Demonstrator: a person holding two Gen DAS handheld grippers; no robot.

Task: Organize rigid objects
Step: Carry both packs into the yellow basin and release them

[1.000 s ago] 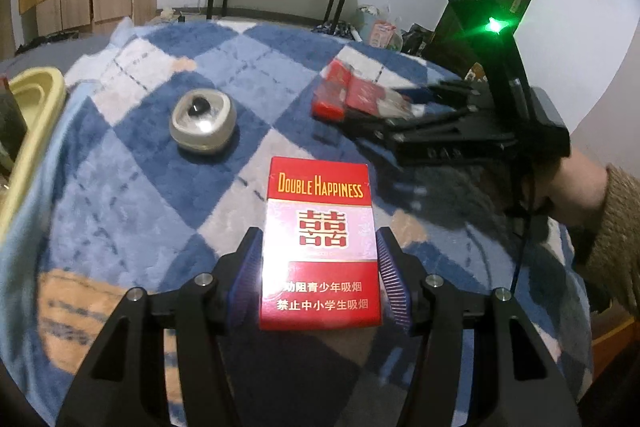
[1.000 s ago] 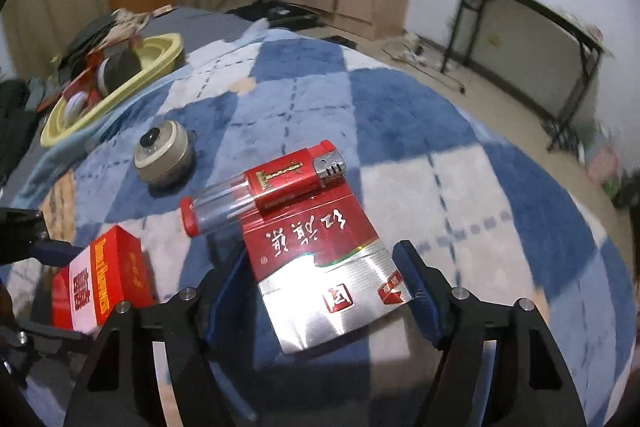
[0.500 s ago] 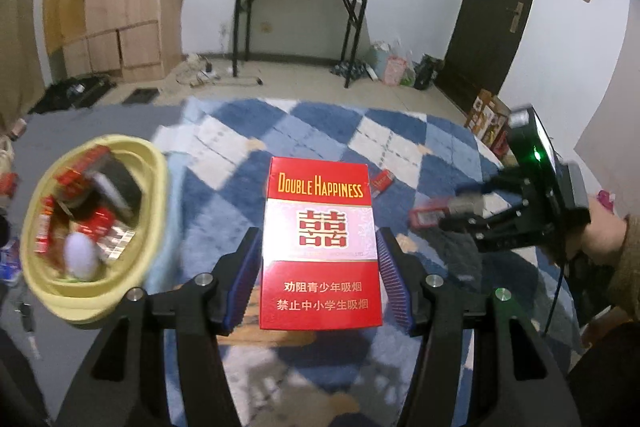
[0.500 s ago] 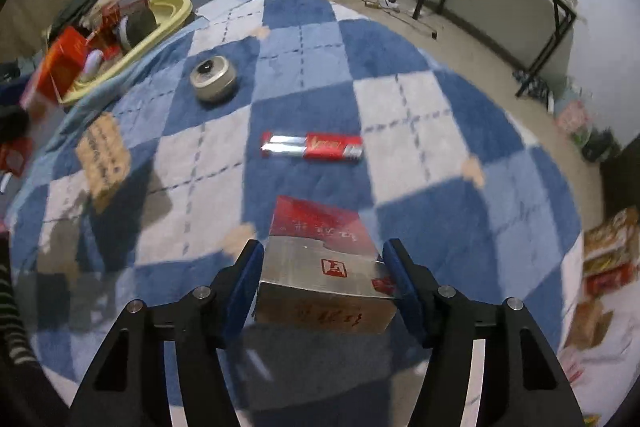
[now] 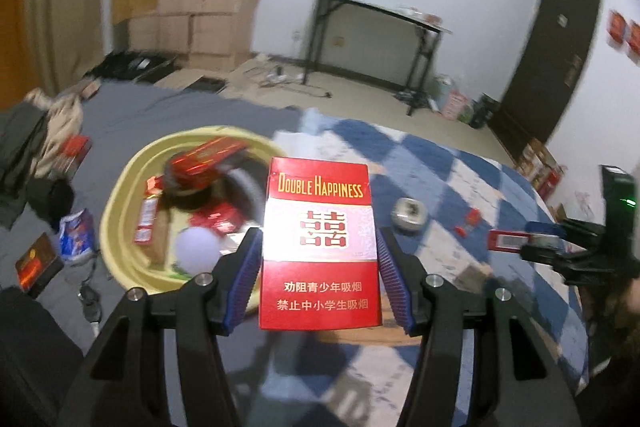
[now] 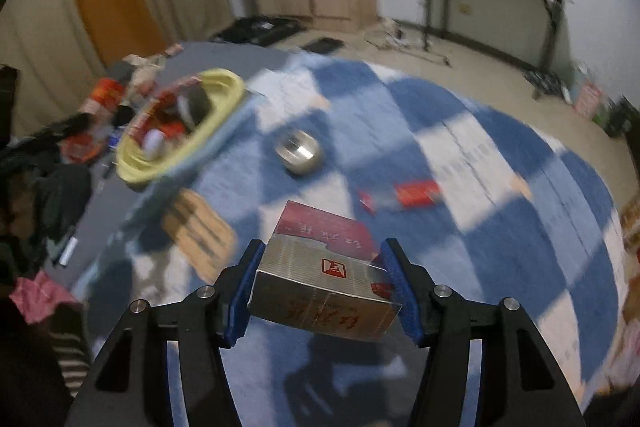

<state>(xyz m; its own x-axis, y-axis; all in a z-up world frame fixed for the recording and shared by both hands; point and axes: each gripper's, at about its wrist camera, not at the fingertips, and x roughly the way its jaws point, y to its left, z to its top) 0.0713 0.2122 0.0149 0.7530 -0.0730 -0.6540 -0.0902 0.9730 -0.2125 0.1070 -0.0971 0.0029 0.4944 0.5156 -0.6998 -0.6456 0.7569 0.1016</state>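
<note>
Both packs are up off the blanket — left gripper [image 5: 319,273] clamps the Double Happiness pack [image 5: 319,251], right gripper [image 6: 322,293] the silver-red pack [image 6: 325,277]. Yellow basin [image 5: 120,203], frame left, is part-filled; lighter [image 6: 404,194] and round tin [image 6: 299,150] remain.

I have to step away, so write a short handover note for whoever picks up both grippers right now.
Left gripper: shut on the Double Happiness pack, in the air beside the yellow basin.
Right gripper: shut on a red-and-silver pack, in the air above the blanket.
Done: the basin already holds several red packs and a white ball.
Left: drop both packs in the basin, then collect the round metal tin and the lighter lying on the blanket.
</note>
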